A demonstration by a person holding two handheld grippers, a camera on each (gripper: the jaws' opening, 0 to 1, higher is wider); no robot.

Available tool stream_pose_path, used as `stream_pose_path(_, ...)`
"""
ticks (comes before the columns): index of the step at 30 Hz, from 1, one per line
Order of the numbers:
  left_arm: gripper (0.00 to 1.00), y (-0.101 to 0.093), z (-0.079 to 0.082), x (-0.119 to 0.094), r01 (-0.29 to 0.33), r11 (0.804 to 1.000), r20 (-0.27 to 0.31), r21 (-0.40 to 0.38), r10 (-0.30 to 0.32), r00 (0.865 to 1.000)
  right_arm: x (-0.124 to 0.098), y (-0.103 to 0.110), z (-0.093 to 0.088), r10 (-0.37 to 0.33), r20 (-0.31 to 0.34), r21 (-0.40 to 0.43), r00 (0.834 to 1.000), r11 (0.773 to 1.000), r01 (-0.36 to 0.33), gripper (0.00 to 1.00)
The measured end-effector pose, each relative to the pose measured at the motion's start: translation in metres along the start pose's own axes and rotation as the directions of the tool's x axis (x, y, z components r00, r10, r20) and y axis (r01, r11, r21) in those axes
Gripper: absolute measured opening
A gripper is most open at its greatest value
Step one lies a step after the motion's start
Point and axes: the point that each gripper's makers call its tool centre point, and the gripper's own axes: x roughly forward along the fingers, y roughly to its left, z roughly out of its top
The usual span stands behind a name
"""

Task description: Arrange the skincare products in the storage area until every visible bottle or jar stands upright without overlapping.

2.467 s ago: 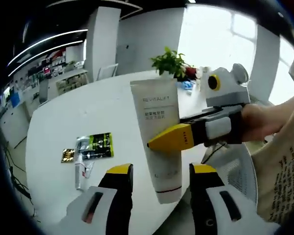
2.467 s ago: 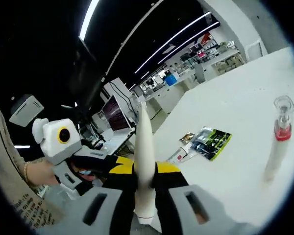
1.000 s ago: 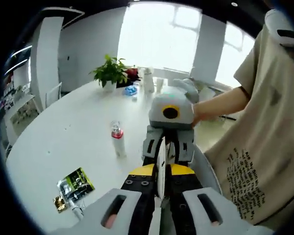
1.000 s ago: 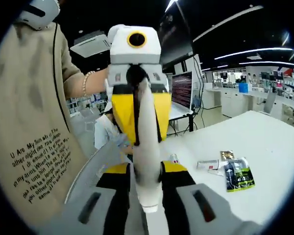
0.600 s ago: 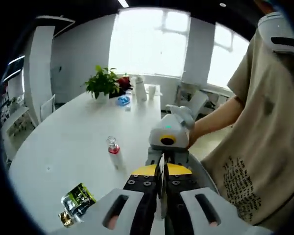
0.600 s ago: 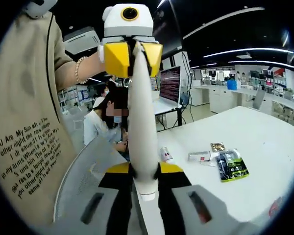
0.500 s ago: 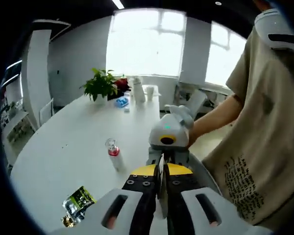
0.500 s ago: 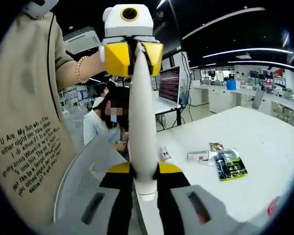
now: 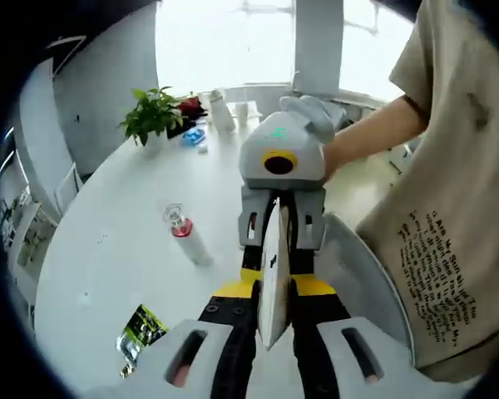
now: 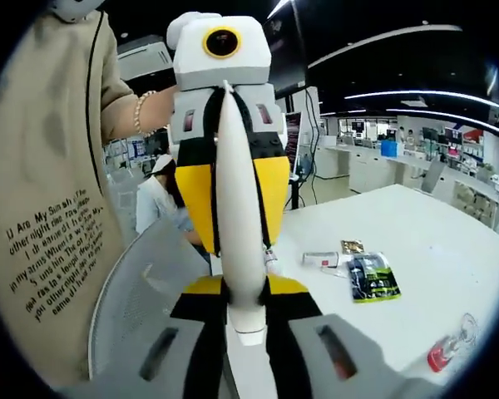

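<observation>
Both the left gripper (image 9: 273, 320) and the right gripper (image 10: 241, 303) were clamped on 1 white tube (image 10: 238, 224), held in the air between them above the edge of the table (image 9: 116, 266), edge-on to both cameras. The step in hand appeared to be a handover or reorientation of the tube. Next, 1 gripper would need to release so the other could stand it upright near the red-collared bottle (image 9: 185, 235), clear of the sachets (image 10: 368, 277).

White tube (image 10: 239, 249), red-collared bottle (image 9: 185, 235), green-black sachet (image 10: 371, 278)
</observation>
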Motion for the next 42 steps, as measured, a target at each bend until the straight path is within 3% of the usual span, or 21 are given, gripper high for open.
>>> stream_pose_path(9,0.1,0.011,0.001,0.029,0.033,0.999,-0.037,0.012,-0.033,0.999,-0.013,-0.014,-0.024,-0.04,-0.008,0.038,0.999,0.998,0.04,0.17)
stream_pose_path(16,0.1,0.028,-0.014,0.066,0.004,0.999,-0.063,0.034,-0.002,0.998,-0.013,-0.038,-0.061,-0.093,-0.053,0.053,0.994,0.994,0.095,0.2)
stream_pose_path(23,0.1,0.044,-0.029,0.093,-0.003,1.0,-0.075,0.006,0.004,0.997,-0.011,-0.054,-0.088,-0.122,-0.09,0.087,0.988,0.988,0.13,0.21)
stream_pose_path(30,0.1,0.057,-0.043,0.109,-0.002,1.0,-0.104,-0.01,0.0,0.995,-0.009,-0.067,-0.096,-0.144,-0.091,0.104,0.985,0.983,0.153,0.21)
stream_pose_path(37,0.1,0.067,-0.048,0.119,-0.004,1.0,-0.09,-0.017,0.003,0.996,-0.008,-0.078,-0.108,-0.158,-0.122,0.098,0.98,0.981,0.17,0.21)
stream_pose_path(42,0.1,0.077,-0.043,0.113,-0.019,1.0,-0.057,-0.01,0.018,0.998,-0.014,-0.09,-0.106,-0.208,-0.098,0.127,0.973,0.967,0.219,0.23)
